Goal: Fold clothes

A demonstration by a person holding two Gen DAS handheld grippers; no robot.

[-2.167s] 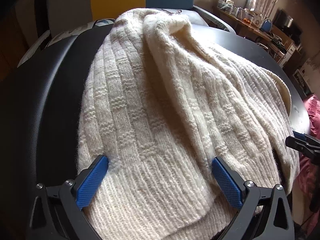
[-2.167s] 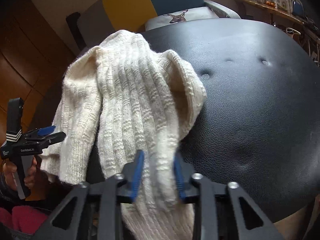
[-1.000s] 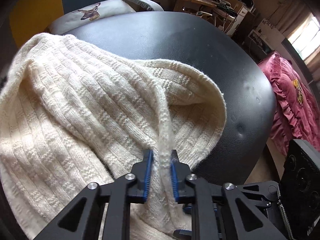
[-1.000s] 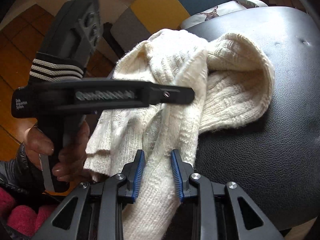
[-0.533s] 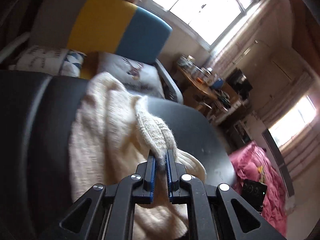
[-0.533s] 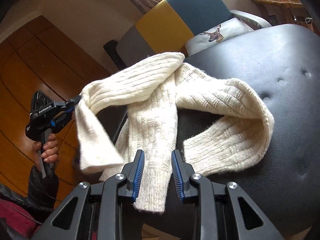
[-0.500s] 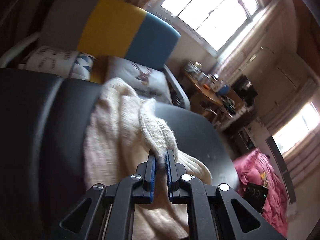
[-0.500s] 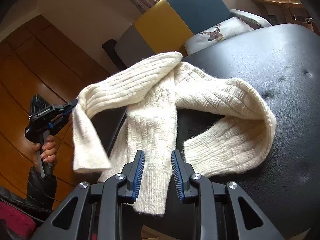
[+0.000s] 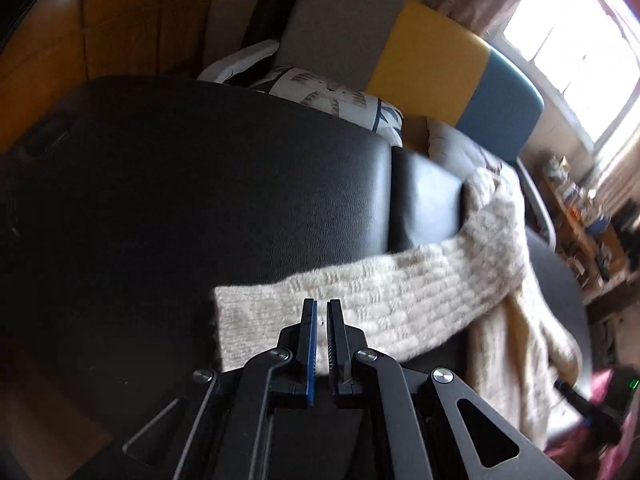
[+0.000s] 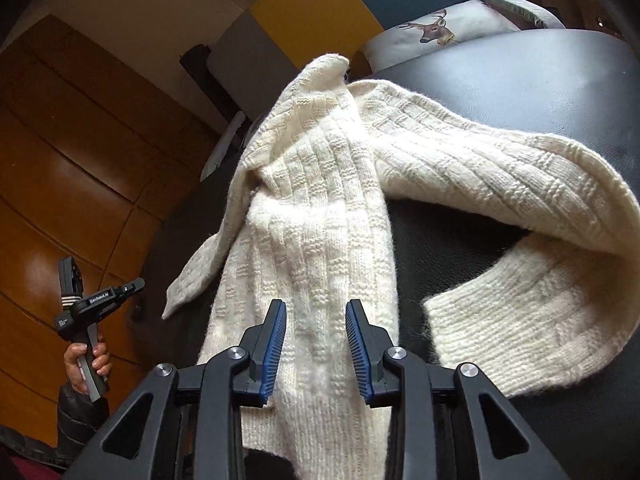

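Left wrist view, going L to R: glossy wood panelling [image 9: 48, 60] at far left, then a broad black pebbled-leather surface [image 9: 200, 200] w/ a seam running down it. The left gripper [image 9: 322, 312] sat at bottom centre, blue ribbed pads nearly together w/ only a thin slit between; whether any knit was pinched there couldn't be told. Just beyond its tips a sleeve of the cream sweater [image 9: 400, 300] stretched flat across the leather, chunky basket-weave knit, fuzzy, square-cut cuff at its left end. It ran R into the bunched body of the garment, which draped over the surface's right edge. Behind: a chair [image 9: 432, 56] w/ grey, yellow & blue panels, and a bright window at far R. Right wrist view: the left gripper [image 10: 100, 300] appeared at far L, held in a hand [image 10: 86, 364], well apart from the knit, w/ wood panels behind. At centre the right gripper [image 10: 316, 320] had its blue pads spread, a ribbed strip of sweater [image 10: 320, 220] lying between them but not squeezed. To the R another sleeve curved round in a loop on the black leather, ribbed cuff facing inward. A deer-print cushion [image 10: 436, 32] sat at the top.
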